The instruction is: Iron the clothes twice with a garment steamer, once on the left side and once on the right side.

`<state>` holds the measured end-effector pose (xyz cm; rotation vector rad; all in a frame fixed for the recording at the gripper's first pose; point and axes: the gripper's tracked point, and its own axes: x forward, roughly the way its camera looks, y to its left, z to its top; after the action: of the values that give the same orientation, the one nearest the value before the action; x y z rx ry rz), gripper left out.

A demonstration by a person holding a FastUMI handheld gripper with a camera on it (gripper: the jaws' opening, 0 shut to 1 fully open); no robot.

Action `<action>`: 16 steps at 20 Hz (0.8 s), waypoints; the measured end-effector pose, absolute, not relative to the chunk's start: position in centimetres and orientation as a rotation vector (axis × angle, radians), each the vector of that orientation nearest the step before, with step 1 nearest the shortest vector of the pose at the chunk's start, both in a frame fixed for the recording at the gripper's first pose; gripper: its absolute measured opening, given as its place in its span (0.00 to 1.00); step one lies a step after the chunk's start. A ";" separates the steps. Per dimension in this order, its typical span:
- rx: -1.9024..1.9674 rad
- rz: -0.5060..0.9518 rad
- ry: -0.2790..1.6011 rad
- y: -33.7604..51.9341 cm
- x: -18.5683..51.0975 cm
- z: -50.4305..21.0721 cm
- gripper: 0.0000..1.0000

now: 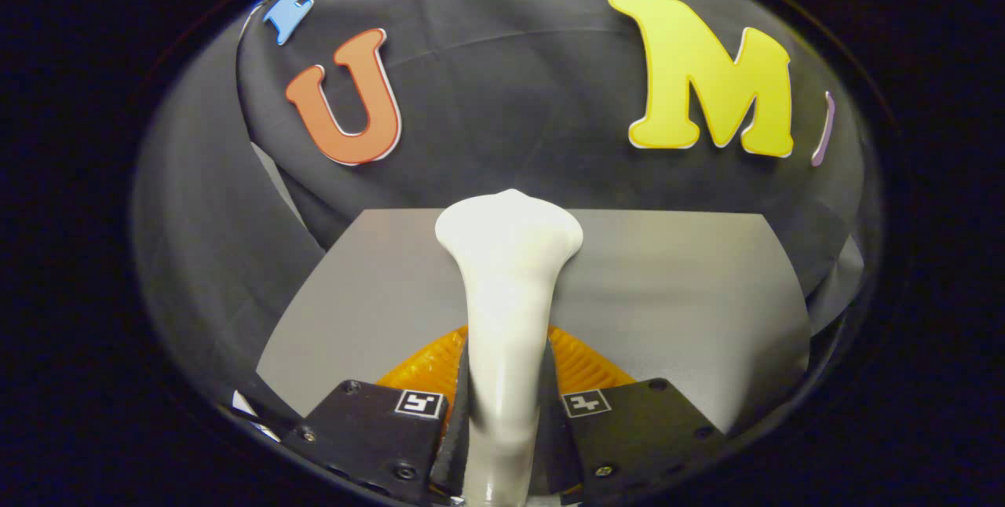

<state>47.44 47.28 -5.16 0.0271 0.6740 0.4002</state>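
A: Start nearest the camera. What was the gripper (503, 405) doing?

B: Its two fingers were closed in on the handle of the garment steamer (506, 295), one on each side and both pressing on it. The gap between them was no wider than the handle itself.

A: And the steamer?

B: It ran forward from between the fingers, narrow at the handle and flaring out to a broad rounded head just beyond them. The head sat over the far part of the grey table (667, 295).

A: Past that?

B: The table's far edge, then the black cloth wall (502, 99) well beyond. I could see no garment anywhere ahead of the head, so where the clothes hung I cannot tell.

A: So which step was this, in your view?

B: Carrying the steamer, I'd judge, with neither the left pass nor the right pass begun.

A: How should it go from here?

B: Keep the hold firm and even, since a smooth tapered handle may slip or twist. Bring the head flat and close to the fabric on one side. Run one slow, steady stroke along it, then shift across for the second side.
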 end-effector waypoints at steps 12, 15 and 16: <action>0.142 0.518 0.438 42.5 36.7 3.0 0.40; 0.173 0.539 0.382 39.7 31.9 5.1 0.40; 0.178 0.540 0.363 38.6 30.4 5.8 0.40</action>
<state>30.43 38.63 5.84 0.1777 0.3635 0.5400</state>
